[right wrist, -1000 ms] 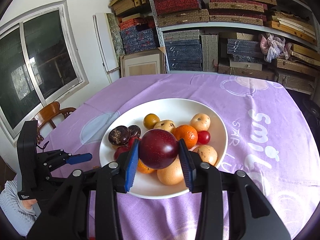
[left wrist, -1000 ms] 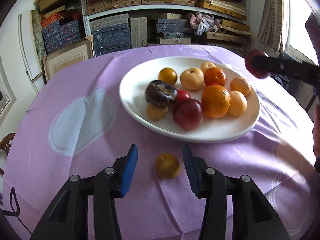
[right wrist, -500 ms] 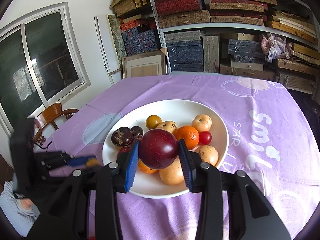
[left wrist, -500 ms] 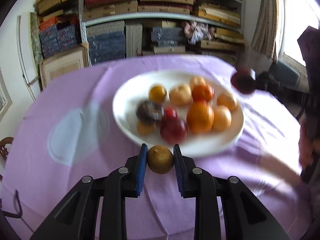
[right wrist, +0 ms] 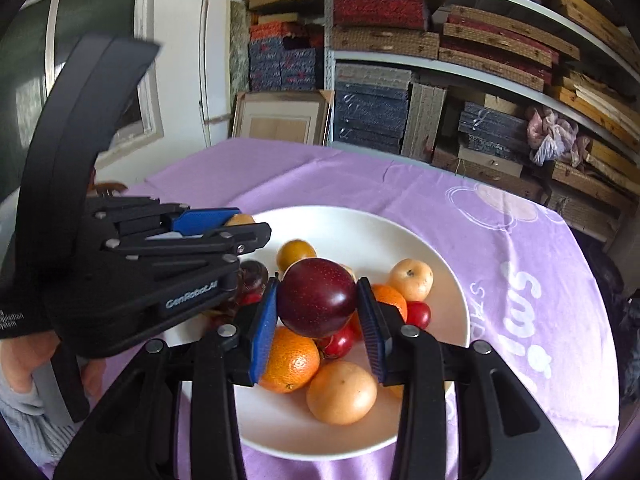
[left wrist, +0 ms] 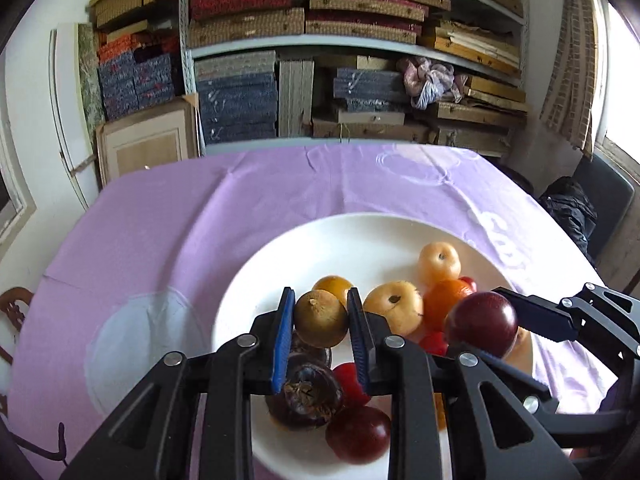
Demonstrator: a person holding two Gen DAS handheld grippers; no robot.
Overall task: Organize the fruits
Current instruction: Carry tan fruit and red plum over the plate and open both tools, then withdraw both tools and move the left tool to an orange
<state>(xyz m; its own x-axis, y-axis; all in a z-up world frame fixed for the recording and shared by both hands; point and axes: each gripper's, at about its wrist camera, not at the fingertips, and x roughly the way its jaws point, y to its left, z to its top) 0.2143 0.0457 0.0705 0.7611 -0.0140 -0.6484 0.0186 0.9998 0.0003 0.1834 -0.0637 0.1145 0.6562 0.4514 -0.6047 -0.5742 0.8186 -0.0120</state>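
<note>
A white plate on the purple tablecloth holds several fruits: oranges, pale round fruits, small red ones and dark purple ones. My left gripper is shut on a small golden-brown fruit and hangs over the plate's near left part. My right gripper is shut on a dark red plum above the fruit pile. In the right wrist view the left gripper reaches in from the left, with the golden fruit just showing at its tips.
The purple tablecloth covers a round table. Shelves of stacked boxes and mats stand behind it. A framed board leans by the wall. A person's hand and sleeve show at the lower left.
My left gripper closed on the golden fruit on the cloth, lifted it and carried it over the plate. My right gripper brought the plum closer over the fruit pile.
</note>
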